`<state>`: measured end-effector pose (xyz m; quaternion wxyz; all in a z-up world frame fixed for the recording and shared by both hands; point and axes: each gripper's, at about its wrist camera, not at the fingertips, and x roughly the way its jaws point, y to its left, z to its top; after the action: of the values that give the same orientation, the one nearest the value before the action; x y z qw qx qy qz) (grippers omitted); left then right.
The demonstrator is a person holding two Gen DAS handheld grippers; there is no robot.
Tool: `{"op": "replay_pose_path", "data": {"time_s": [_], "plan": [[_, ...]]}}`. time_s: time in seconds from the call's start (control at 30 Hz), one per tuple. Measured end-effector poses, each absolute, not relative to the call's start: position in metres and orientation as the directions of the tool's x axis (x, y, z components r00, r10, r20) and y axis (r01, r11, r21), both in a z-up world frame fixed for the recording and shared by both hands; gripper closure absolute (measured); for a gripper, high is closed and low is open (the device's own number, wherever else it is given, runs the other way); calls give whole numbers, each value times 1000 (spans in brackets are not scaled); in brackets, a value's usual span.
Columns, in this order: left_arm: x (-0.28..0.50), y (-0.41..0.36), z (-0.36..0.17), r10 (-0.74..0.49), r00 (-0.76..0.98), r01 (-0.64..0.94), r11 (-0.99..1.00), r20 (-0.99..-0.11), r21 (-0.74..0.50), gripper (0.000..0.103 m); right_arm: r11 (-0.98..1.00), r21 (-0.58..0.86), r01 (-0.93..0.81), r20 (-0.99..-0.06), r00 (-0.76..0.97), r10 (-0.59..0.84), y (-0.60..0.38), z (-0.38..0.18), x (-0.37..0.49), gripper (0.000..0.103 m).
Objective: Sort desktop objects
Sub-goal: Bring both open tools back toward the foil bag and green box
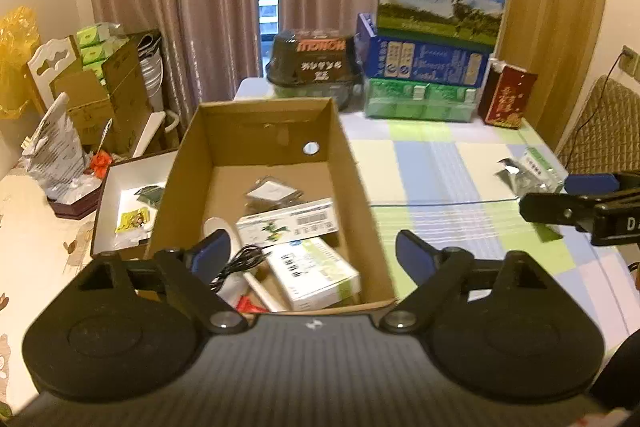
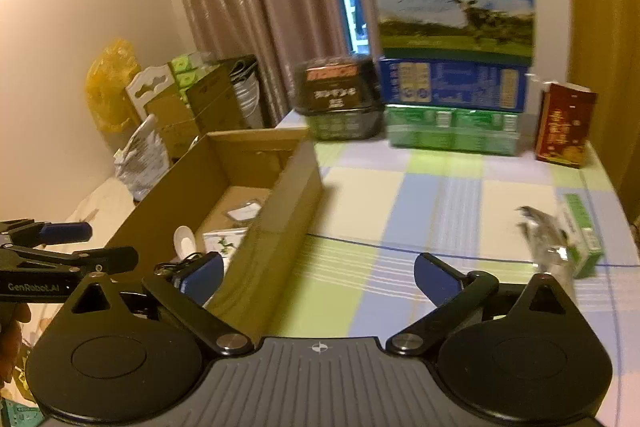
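An open cardboard box (image 1: 352, 163) stands on the checked tablecloth and also shows in the right wrist view (image 2: 280, 227). In it lie white medicine boxes (image 1: 316, 271), a long white box (image 1: 288, 221), a black cable (image 1: 240, 261), a white spoon-like item (image 1: 218, 227) and a small packet (image 1: 272, 193). My left gripper (image 1: 312, 257) is open and empty over the box's near end. My right gripper (image 2: 320, 279) is open and empty over the box's right wall and the cloth. A green-and-white box with a foil packet (image 2: 560, 243) lies on the cloth at the right; it also shows in the left wrist view (image 1: 528, 171).
Stacked milk cartons (image 1: 436, 27), a dark container (image 1: 316, 61) and a red box (image 1: 506, 99) stand along the table's far edge. A white open box (image 1: 124, 203) lies left of the cardboard box. Cartons and bags crowd the far left.
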<state>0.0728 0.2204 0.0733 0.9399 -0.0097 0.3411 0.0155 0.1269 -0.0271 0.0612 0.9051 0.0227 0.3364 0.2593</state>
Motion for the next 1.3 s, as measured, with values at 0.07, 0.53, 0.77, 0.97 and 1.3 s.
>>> {"op": "replay_pose_path", "data": {"time_s": [0.07,0.53,0.77,0.97,1.3], "plan": [[71,210,77,16,772,-29,1000,-635,-9,9,872,213,-440,-595,649,473,-40,65,123,2],[71,136,91,-40,794,55,998,-607,7,1,917,216,-336,-600,695,396,-132,72,109,2],[77,98,85,-79,779,101,995,-622,1,1,935,202,-292,-607,712,353,-173,67,107,2],[87,68,69,-115,753,151,989,-647,0,1,960,187,-207,-629,726,279,-222,58,108,2],[112,23,47,-154,716,204,979,-681,-8,1,976,179,-125,-658,722,213,-274,41,115,2]]}}
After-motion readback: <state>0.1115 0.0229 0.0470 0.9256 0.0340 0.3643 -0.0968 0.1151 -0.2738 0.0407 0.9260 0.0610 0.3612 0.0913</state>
